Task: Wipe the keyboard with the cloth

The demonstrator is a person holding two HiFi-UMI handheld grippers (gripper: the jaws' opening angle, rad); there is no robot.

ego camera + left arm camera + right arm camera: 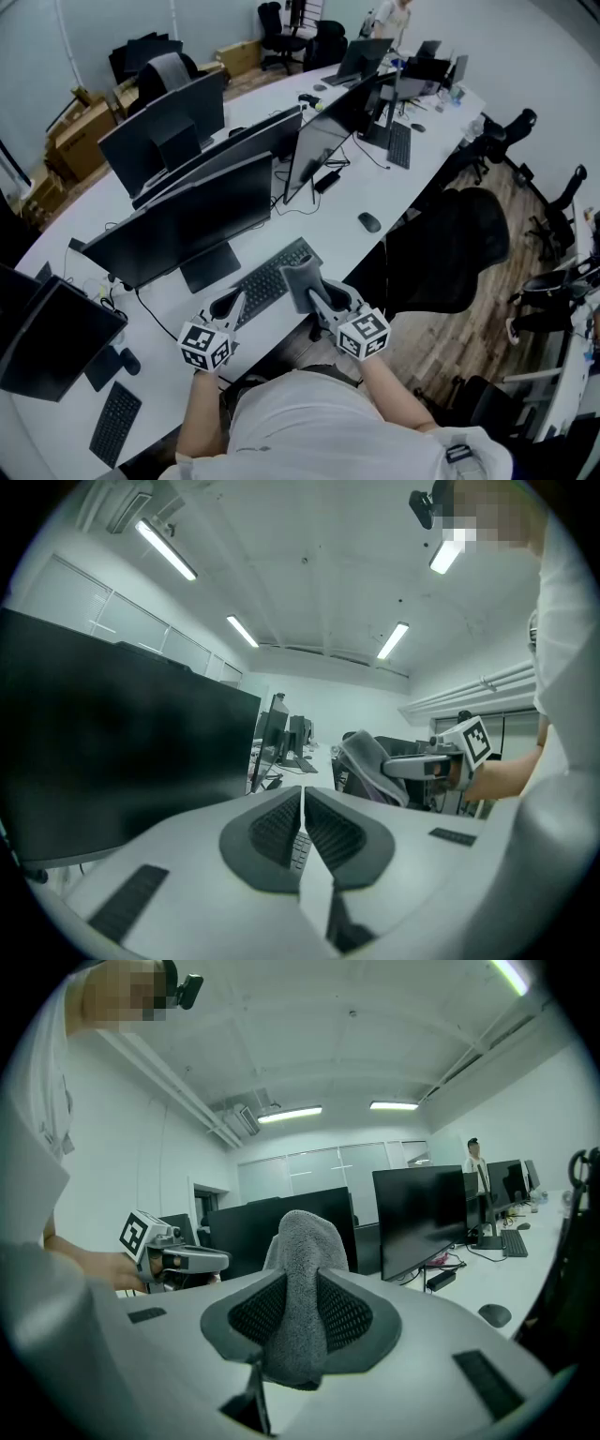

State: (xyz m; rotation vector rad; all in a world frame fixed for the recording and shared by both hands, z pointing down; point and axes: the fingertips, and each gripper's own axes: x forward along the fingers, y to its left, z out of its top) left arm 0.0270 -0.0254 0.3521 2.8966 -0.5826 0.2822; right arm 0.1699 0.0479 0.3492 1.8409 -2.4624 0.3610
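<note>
Keyboard (pixel 270 279) on wht office desk (pixel 405 199).

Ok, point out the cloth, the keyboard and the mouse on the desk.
cloth (pixel 302 1283), right gripper view, the grey fold pinched between the jaws.
keyboard (pixel 265 281), head view, the middle rows of keys.
mouse (pixel 369 222), head view, the top of its shell.

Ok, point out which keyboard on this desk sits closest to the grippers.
The keyboard in front of the nearest monitor stand, beneath the right gripper and its cloth. The other keyboards lie apart: one at lower left, one far up the desk.
</note>
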